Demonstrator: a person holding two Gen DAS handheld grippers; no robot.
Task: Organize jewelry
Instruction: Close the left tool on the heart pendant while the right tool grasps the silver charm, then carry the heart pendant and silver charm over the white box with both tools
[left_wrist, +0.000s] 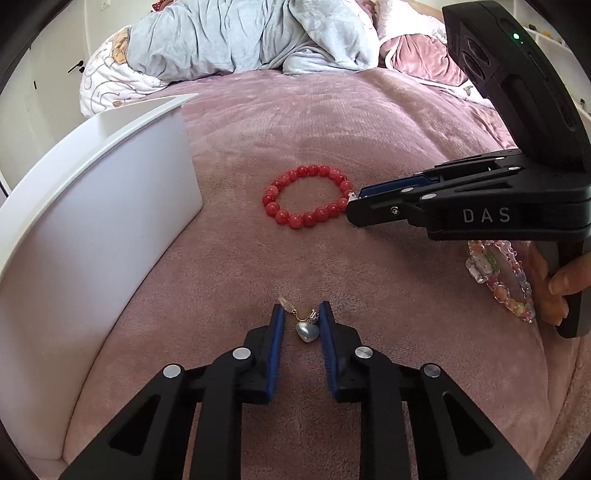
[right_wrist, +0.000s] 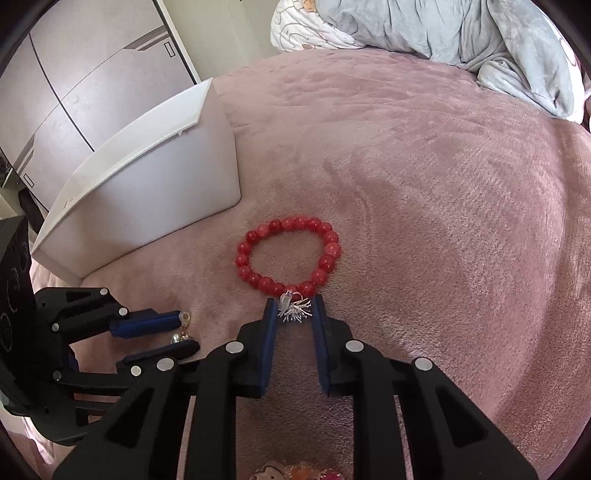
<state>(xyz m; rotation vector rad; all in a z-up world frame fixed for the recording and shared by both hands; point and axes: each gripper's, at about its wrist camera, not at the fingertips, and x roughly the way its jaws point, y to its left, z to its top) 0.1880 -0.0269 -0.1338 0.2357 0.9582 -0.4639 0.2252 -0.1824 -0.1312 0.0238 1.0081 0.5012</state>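
Observation:
A red bead bracelet lies on the pink bedspread; it also shows in the right wrist view. My left gripper is open, its blue pads on either side of a pearl heart earring lying on the bedspread. It also shows in the right wrist view. My right gripper is open around a silver spiky earring, just in front of the bracelet. In the left wrist view the right gripper sits at the bracelet's right edge.
A white open box stands on the left, also seen in the right wrist view. A colourful bead bracelet lies at right, by the hand. Crumpled grey and white bedding lies at the far end.

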